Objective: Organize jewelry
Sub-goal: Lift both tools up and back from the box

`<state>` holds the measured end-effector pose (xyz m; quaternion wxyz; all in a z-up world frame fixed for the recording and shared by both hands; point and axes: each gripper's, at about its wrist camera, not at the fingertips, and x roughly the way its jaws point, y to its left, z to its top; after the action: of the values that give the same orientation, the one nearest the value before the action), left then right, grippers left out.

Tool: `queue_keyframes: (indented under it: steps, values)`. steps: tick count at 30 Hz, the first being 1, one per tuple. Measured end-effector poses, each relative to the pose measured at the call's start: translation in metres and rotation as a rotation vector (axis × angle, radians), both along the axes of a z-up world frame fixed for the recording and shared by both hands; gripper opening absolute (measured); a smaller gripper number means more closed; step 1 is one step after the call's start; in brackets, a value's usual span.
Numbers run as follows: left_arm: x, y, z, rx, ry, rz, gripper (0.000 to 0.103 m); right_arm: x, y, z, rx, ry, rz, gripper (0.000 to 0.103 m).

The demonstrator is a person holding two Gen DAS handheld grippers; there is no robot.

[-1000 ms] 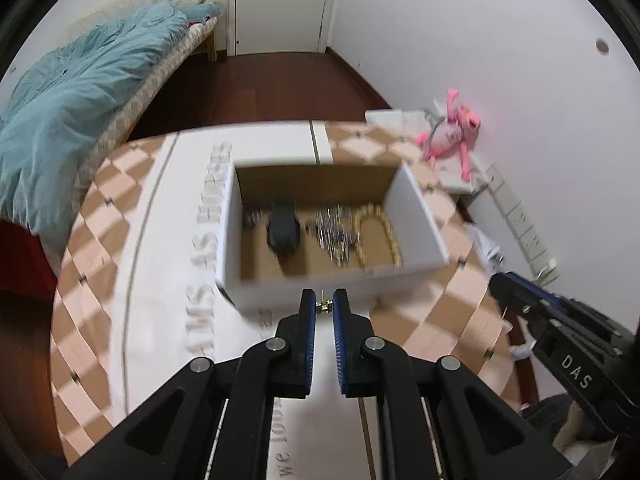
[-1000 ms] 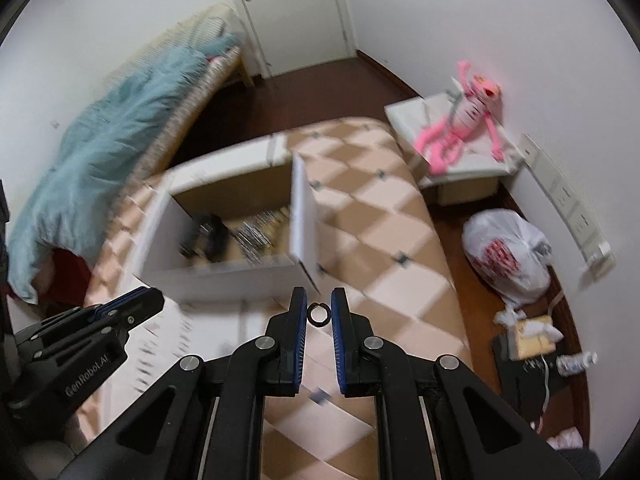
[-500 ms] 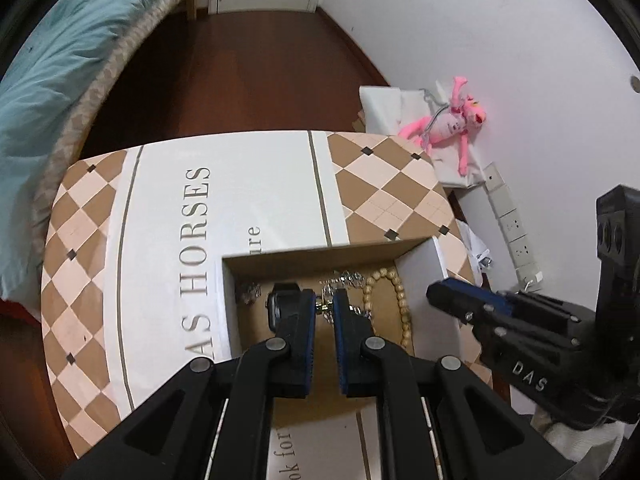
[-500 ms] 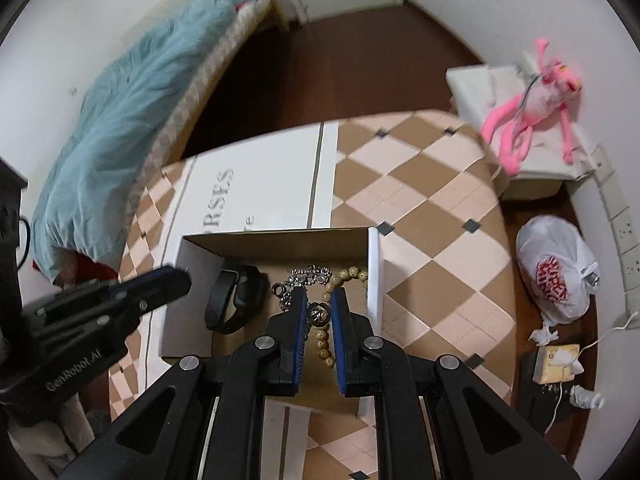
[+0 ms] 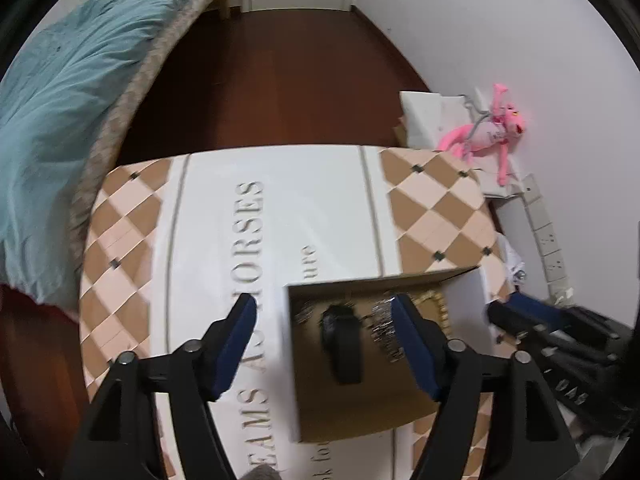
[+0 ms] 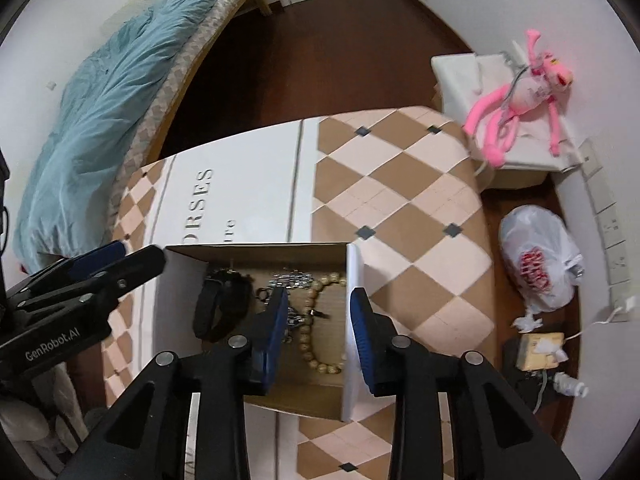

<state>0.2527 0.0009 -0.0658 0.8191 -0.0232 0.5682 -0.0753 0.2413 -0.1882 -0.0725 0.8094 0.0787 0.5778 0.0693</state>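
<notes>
At the bottom of the right wrist view, the right gripper (image 6: 318, 312) hangs over the box (image 6: 353, 332) with its blue-padded fingers (image 6: 276, 328) spread apart and nothing between them. The box is a shallow open carton, white outside and brown inside, sitting on the table (image 6: 400, 200), which has a tan-and-cream diamond pattern and a white band with grey lettering. Inside the box, a black band (image 6: 216, 308) lies at the left, a silver chain (image 6: 294, 280) in a heap near the far wall, and a bead bracelet (image 6: 316, 328) curves down the middle between the gripper's fingers. A small dark ring (image 6: 262, 294) lies just left of the chain, and a small dark piece (image 6: 318, 314) rests by the beads (what it is cannot be told). The left gripper (image 6: 120, 262) enters from the left edge of this view, its tips at the box's left corner.

In the lower half of the left wrist view, the left gripper (image 5: 324, 312) is also wide open and empty, one finger (image 5: 236, 336) over the white band of the table (image 5: 132, 208), the other over the box (image 5: 294, 360). The contents are blurred here: the black band (image 5: 344, 344) in the middle, the chain (image 5: 384, 328) to its right, the beads (image 5: 438, 308) at the far right corner. The right gripper (image 5: 520, 312) shows at the right edge, beside the box.

A pink plush (image 6: 520, 104) lies on a white stand in the upper right, a teal duvet (image 6: 104, 112) covers a bed in the upper left, and a white bag (image 6: 536, 256) sits on the floor at the right.
</notes>
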Motion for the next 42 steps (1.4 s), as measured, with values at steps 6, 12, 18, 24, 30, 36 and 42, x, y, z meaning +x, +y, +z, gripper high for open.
queue_keyframes:
  steps: [6, 12, 18, 24, 30, 36, 42]
  values:
    - [-0.029, 0.012, -0.012, 0.074, -0.008, 0.041, 0.094, -0.024, 0.0, -0.002, -0.138, -0.024, -0.02, 0.075]
    - [-0.058, 0.013, -0.015, 0.143, -0.072, 0.07, 0.101, -0.049, 0.009, -0.011, -0.246, -0.018, -0.01, 0.097]
    - [-0.078, 0.015, -0.01, 0.119, -0.084, 0.094, 0.101, -0.071, 0.013, -0.007, -0.25, -0.033, -0.025, 0.097]
    - [-0.113, 0.009, 0.019, 0.119, -0.154, 0.081, 0.101, -0.108, 0.011, 0.023, -0.238, -0.105, -0.048, 0.097]
    - [-0.156, 0.01, 0.059, 0.125, -0.24, 0.111, 0.101, -0.159, 0.006, 0.069, -0.232, -0.203, -0.094, 0.097]
    - [-0.2, 0.012, 0.104, 0.109, -0.325, 0.117, 0.101, -0.211, 0.005, 0.125, -0.231, -0.315, -0.117, 0.097]
    - [-0.232, 0.014, 0.14, 0.101, -0.385, 0.109, 0.101, -0.254, 0.01, 0.179, -0.231, -0.426, -0.119, 0.097]
